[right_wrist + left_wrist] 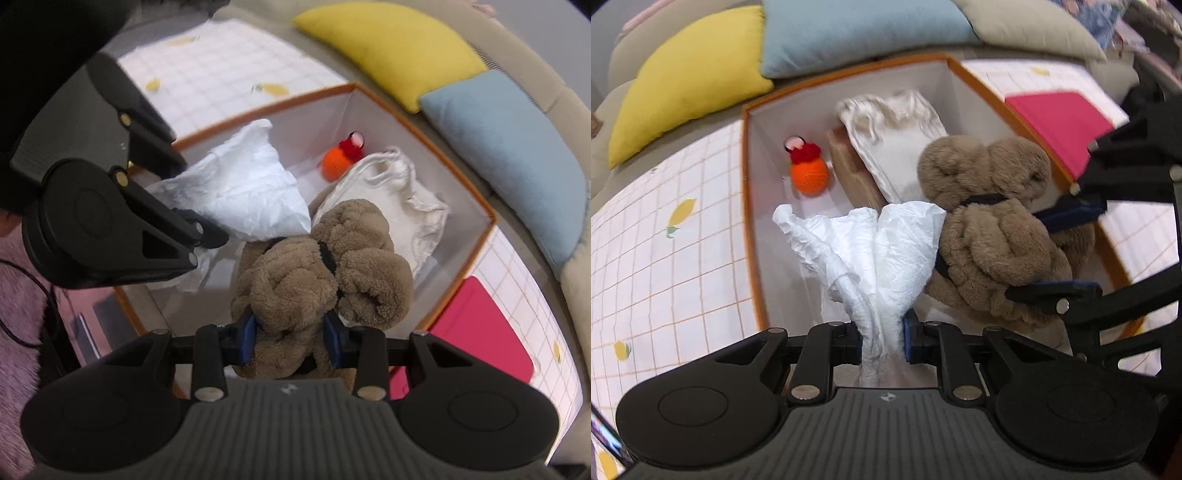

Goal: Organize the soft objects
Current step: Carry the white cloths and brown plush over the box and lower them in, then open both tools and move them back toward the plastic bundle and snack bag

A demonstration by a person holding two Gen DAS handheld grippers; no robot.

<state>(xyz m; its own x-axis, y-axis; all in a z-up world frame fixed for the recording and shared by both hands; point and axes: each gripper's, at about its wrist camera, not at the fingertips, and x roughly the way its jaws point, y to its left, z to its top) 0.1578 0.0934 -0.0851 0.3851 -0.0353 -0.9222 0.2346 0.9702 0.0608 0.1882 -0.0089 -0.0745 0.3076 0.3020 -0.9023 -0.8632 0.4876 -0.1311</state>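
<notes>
A white bag is clamped by the left gripper, a plush toy by the right gripper, seemingly above the box.

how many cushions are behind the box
3 in the left wrist view: a yellow cushion at left, a blue cushion in the middle, a beige cushion at right. The frame edges may hide more.

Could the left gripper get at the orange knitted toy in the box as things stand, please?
Probably not yet: the left gripper is shut on white crumpled cloth, which hangs between it and the orange knitted toy. The box is open on top, so the way looks free otherwise.
</notes>
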